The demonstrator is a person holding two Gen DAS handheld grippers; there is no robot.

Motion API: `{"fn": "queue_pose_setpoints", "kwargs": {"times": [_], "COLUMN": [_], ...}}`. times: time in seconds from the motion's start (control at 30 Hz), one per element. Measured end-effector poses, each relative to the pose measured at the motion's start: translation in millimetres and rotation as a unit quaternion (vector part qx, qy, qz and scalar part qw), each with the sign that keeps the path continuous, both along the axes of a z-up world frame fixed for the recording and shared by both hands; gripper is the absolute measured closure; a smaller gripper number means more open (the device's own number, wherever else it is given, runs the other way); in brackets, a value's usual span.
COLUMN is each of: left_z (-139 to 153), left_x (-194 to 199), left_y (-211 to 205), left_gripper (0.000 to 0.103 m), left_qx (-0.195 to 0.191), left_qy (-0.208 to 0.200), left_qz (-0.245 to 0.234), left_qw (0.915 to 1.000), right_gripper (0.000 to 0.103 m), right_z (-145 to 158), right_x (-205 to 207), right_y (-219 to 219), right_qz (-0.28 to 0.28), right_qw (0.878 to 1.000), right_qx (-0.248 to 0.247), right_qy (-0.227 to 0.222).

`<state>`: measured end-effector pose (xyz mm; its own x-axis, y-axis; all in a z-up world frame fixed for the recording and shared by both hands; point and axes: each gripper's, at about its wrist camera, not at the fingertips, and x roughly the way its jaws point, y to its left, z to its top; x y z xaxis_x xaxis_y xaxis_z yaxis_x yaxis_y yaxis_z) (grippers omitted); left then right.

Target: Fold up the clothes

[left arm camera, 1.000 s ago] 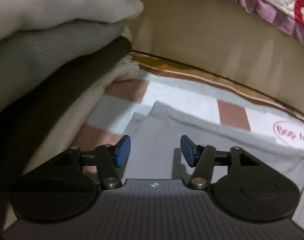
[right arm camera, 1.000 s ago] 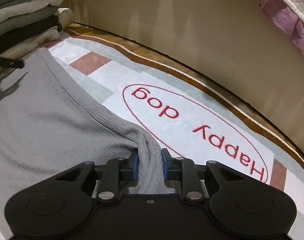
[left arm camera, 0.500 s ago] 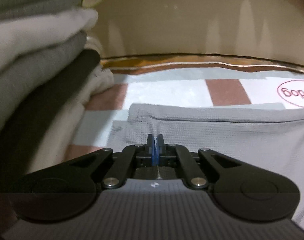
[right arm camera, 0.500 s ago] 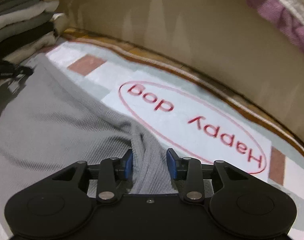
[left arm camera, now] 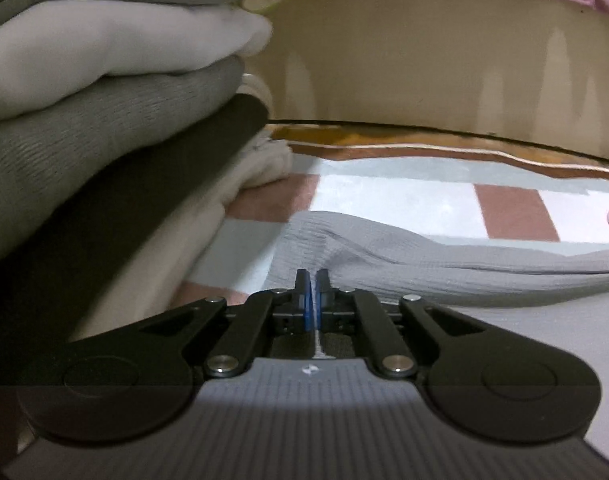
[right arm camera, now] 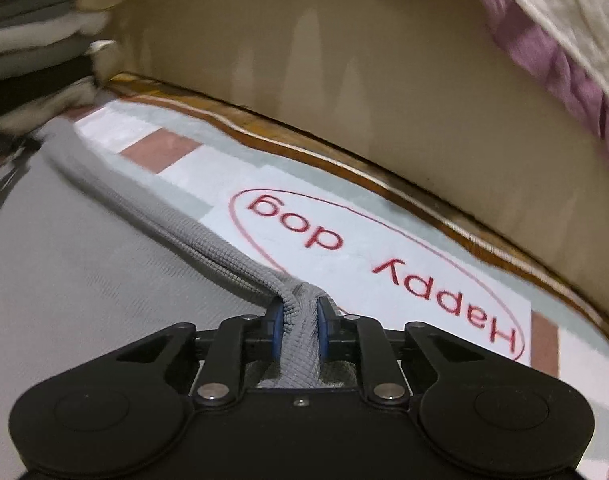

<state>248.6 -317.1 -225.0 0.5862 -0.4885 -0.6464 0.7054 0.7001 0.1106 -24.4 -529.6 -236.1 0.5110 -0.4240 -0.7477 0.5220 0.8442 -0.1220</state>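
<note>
My right gripper (right arm camera: 299, 312): fingers closing, w/ a bunched fold of the grey waffle-knit garment (right arm camera: 208, 240) pinched btwn the blue pads. My left gripper (left arm camera: 313, 280): fingers together, clamped on the garment's edge. Garment lies spread on the "Happy dog" mat (right arm camera: 384, 248), stretched btwn both hands. Left of it, a stack of folded clothes (left arm camera: 84, 100). Behind the mat, a beige bed base (right arm camera: 344, 80) w/ purple-trimmed quilt (right arm camera: 564, 60).
</note>
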Motion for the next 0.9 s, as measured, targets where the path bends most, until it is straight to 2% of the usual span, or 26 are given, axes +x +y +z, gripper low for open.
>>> {"fn": "queue_pose_setpoints", "kwargs": {"times": [0.07, 0.13, 0.17, 0.2, 0.27, 0.37, 0.43, 0.53, 0.6, 0.67, 0.73, 0.8, 0.87, 0.9], "left_z": [9.0, 20.4, 25.3, 28.9, 28.0, 17.7, 9.1, -1.3, 2.9, 8.3, 19.8, 34.0, 45.3, 48.9], "left_x": [-3.8, -11.4, -15.2, -18.4, -22.7, -24.5, -19.4, -12.4, -13.5, -22.4, -41.1, -64.2, -91.2, -106.6], "left_y": [0.2, 0.3, -0.2, -1.0, -5.3, -14.2, -19.6, -27.5, -29.9, -33.8, -37.1, -41.0, -44.2, -46.3], "left_gripper": [0.087, 0.080, 0.076, 0.075, 0.074, 0.073, 0.072, 0.072, 0.072, 0.071, 0.071, 0.070, 0.066, 0.063], "left_qx": [0.003, -0.009, -0.021, -0.037, -0.067, -0.096, -0.103, -0.110, -0.098, -0.074, -0.060, -0.073, -0.102, -0.118], "left_qy": [-0.005, -0.017, -0.013, 0.003, 0.051, 0.116, 0.132, 0.152, 0.140, 0.101, 0.060, 0.065, 0.109, 0.141], "left_qz": [0.005, -0.010, -0.025, -0.044, -0.075, -0.100, -0.096, -0.088, -0.067, -0.044, -0.072, -0.136, -0.185, -0.207], "left_qw": [1.0000, 0.9998, 0.9994, 0.9983, 0.9936, 0.9835, 0.9812, 0.9783, 0.9830, 0.9912, 0.9938, 0.9858, 0.9712, 0.9608], "right_gripper": [0.085, 0.083, 0.078, 0.075, 0.061, 0.060, 0.060, 0.059, 0.059, 0.059, 0.059, 0.059, 0.055, 0.053], "right_z": [-0.6, 2.4, 5.7, 10.5, 22.5, 34.4, 39.8, 41.1, 40.6, 38.3, 33.8, 27.1, 20.2, 16.9], "right_x": [0.6, -2.1, -5.2, -11.1, -29.3, -66.9, -91.8, -128.2, -151.7, -174.1, -192.6, -204.8, -208.7, -209.5], "right_y": [-4.0, -3.7, -4.2, -5.5, -10.1, -17.5, -20.9, -18.6, -15.3, -13.7, -10.6, -8.6, -9.6, -9.6], "right_qz": [-0.012, -0.012, -0.008, -0.002, 0.014, 0.009, -0.001, -0.030, -0.060, -0.087, -0.106, -0.118, -0.126, -0.130], "right_qw": [1.000, 1.000, 0.999, 0.998, 0.992, 0.984, 0.981, 0.983, 0.984, 0.981, 0.978, 0.974, 0.970, 0.967], "right_qx": [0.008, 0.017, 0.031, 0.054, 0.111, 0.159, 0.178, 0.169, 0.162, 0.171, 0.178, 0.189, 0.203, 0.213], "right_qy": [-0.004, -0.005, -0.008, -0.018, -0.055, -0.076, -0.079, -0.058, -0.044, -0.039, -0.037, -0.041, -0.052, -0.060]}}
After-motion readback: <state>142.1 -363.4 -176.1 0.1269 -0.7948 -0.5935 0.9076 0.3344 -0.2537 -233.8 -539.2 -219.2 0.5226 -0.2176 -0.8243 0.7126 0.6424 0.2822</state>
